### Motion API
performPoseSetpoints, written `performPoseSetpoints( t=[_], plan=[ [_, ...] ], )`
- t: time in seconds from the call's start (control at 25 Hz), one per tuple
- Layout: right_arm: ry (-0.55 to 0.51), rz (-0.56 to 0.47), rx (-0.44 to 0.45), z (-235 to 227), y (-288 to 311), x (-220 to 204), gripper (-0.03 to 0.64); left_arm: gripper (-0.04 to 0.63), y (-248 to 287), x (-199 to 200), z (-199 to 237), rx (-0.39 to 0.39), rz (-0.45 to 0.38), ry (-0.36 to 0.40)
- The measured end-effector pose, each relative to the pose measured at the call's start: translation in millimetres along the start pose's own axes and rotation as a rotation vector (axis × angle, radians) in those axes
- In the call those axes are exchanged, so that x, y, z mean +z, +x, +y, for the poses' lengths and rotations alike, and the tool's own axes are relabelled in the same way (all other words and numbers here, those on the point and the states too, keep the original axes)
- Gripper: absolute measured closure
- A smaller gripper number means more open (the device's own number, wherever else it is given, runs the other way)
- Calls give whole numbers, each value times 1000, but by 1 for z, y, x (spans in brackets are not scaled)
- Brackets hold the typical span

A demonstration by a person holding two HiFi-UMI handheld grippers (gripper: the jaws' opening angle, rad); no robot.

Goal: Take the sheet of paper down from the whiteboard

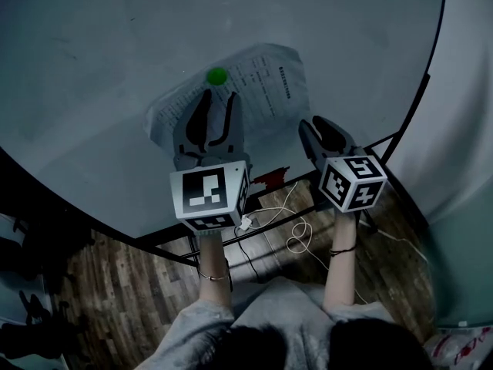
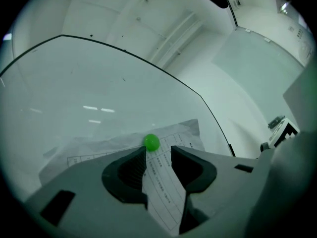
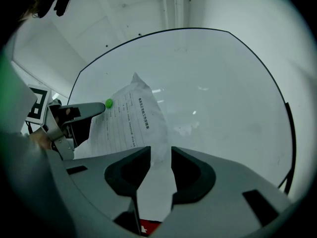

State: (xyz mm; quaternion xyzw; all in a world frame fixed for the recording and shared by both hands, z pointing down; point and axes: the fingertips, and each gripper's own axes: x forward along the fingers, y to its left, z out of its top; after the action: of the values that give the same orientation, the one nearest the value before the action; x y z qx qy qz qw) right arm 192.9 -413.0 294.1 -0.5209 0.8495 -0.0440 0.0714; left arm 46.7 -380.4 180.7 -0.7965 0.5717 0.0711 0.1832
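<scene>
Head view: the sheet of paper (image 1: 266,83) hung at upper centre on the whiteboard (image 1: 100,45) under 1 green magnet (image 1: 217,75), left gripper (image 1: 218,102) just below it, right gripper (image 1: 322,126) lower right. Left gripper view: jaws stood apart, holding nothing. Right gripper view: jaws stood apart, empty

The magnet (image 1: 217,75) is green, the sheet of paper (image 1: 266,83) white with black print, the marker cubes (image 1: 208,191) (image 1: 353,179) black-and-white squares.

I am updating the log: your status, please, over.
Left hand-held gripper open, tips just below green magnet. Right hand-held gripper open, empty. Sheet of paper pinned to whiteboard. Nothing blocking.
</scene>
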Motion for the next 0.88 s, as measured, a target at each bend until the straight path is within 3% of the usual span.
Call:
performPoseSetpoints(
  t=[0.28, 0.88],
  plan=[
    [-10, -8, 52, 3, 13, 3, 495, 454, 9, 10, 11, 96, -5, 96],
    [17, -9, 120, 6, 21, 3, 499, 456, 19, 11, 6, 204, 36, 294]
  ],
)
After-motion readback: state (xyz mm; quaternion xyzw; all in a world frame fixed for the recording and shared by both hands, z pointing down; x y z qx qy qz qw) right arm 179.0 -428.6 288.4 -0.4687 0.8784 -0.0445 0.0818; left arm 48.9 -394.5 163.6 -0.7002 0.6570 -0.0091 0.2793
